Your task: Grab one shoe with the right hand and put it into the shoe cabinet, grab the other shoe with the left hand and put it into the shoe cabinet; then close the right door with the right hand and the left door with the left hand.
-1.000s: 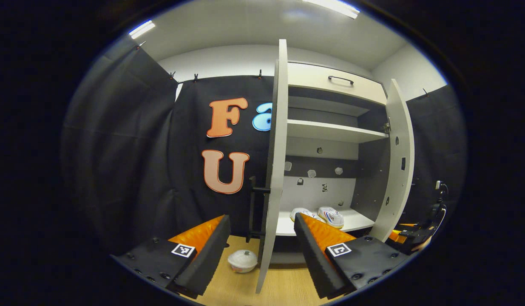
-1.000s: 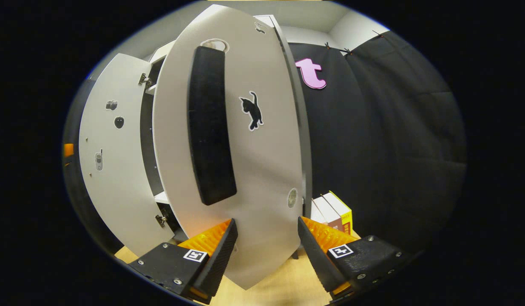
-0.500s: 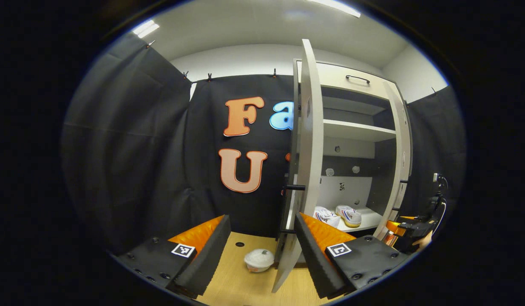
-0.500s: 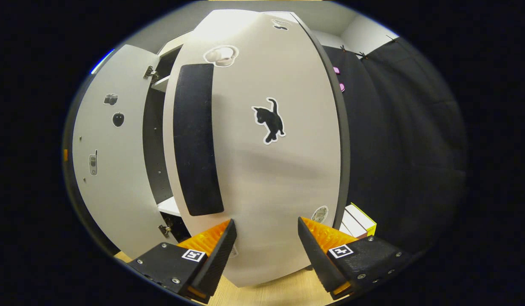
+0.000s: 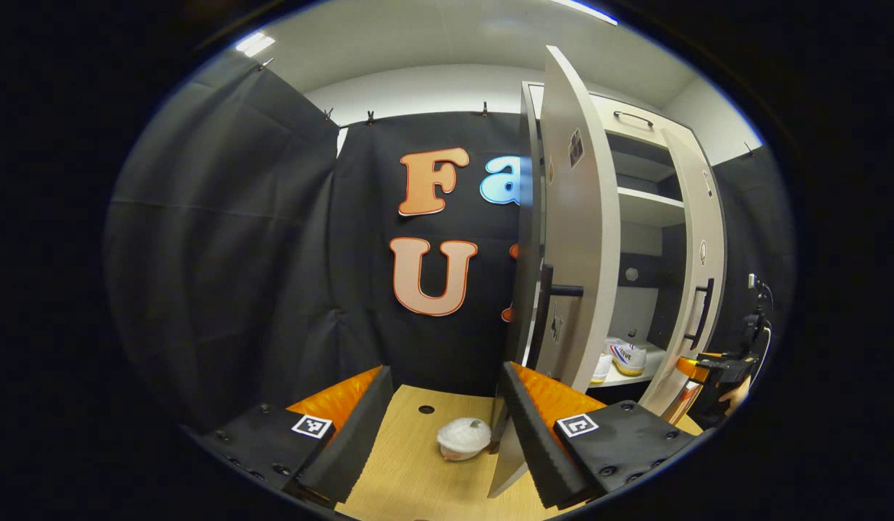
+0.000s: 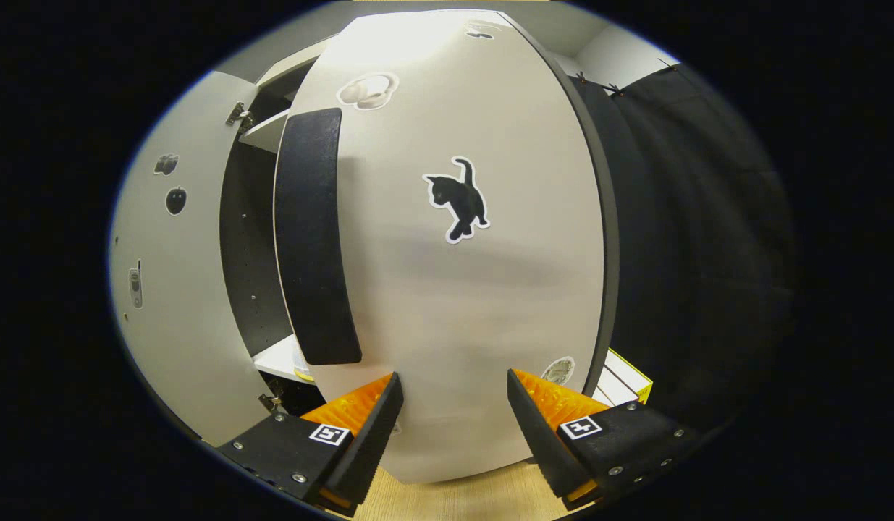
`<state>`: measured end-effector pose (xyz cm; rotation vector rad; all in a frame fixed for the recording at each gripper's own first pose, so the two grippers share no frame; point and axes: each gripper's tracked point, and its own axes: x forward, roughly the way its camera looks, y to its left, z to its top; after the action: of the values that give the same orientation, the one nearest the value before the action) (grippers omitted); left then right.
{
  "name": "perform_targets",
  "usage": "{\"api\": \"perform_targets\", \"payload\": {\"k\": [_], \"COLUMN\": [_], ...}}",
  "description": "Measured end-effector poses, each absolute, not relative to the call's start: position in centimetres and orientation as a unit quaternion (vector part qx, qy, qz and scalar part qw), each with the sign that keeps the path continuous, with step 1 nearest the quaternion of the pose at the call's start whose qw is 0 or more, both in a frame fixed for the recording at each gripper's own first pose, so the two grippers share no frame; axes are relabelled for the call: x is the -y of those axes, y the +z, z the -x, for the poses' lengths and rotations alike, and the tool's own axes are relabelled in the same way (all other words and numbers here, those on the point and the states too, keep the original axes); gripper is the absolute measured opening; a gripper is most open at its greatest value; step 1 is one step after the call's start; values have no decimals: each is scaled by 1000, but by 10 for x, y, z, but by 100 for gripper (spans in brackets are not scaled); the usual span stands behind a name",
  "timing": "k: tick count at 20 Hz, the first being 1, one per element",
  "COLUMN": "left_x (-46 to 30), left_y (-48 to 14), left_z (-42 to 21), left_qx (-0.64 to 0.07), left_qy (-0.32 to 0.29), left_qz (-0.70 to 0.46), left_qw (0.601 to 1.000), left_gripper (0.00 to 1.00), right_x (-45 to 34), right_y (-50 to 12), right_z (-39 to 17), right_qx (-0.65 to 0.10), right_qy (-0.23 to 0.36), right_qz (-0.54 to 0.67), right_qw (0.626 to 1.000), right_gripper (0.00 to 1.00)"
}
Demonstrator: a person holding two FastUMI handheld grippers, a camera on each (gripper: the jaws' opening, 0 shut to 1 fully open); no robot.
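**Both shoes shelved, doors part-way in**

My left gripper (image 5: 443, 427) has its fingers spread wide with nothing between them but the wooden floor (image 5: 403, 477). Just past my right-hand finger stands the left door (image 5: 580, 239), seen nearly edge-on with its dark bar handle (image 5: 544, 311) facing me; the door's lower corner sits right beside that finger, though I cannot tell if they touch. A small white lidded bowl (image 5: 463, 438) rests on the floor between my fingers and the door's foot.

Beyond the left door, the shoe cabinet (image 5: 646, 217) is open to me through a narrow gap. On its lower shelf (image 5: 635, 370) lie the shoes (image 5: 624, 356), white with coloured stripes, side by side, one mostly hidden behind the left door. The upper shelf (image 5: 649, 208) I can see carries nothing. The right door (image 5: 700, 268) is swung well in toward the cabinet front, and near its foot I see my other gripper.

My right gripper (image 6: 450, 423) is likewise spread wide and grips nothing. The right door (image 6: 461, 253) fills the space straight ahead, very close, its face between my fingertips; a broad dark handle (image 6: 313, 239) runs down its left side and a black cat sticker (image 6: 457, 199) sits mid-panel. To the left a dark gap shows the cabinet's inside, then the left door (image 6: 179, 289). Boxes (image 6: 620, 380) stand at the door's lower right.
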<state>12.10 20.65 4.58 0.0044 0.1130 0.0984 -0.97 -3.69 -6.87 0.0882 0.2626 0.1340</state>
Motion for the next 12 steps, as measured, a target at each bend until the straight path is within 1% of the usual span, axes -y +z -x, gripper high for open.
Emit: {"api": "perform_targets", "payload": {"k": [1, 2, 3, 4, 12], "left_x": [-207, -207, -208, -209, -218], "left_y": [40, 35, 29, 22, -30], "left_z": [-125, -127, -132, -136, -156], "left_qx": [-60, -64, -68, -72, -93], "left_qy": [45, 41, 37, 37, 37], "left_qz": [1, 5, 7, 8, -1], "left_qw": [997, 997, 997, 997, 995], "left_gripper": [97, 99, 97, 96, 97], "right_x": [36, 36, 36, 36, 34], "right_y": [-69, -68, -68, -68, -64], "right_z": [9, 9, 8, 7, 5], "right_qx": [-131, -131, -131, -130, -125], "right_qy": [65, 64, 63, 61, 50], "right_qz": [-42, -41, -38, -35, 2], "right_qw": [988, 988, 989, 989, 991], "right_gripper": [90, 90, 90, 90, 90]}}
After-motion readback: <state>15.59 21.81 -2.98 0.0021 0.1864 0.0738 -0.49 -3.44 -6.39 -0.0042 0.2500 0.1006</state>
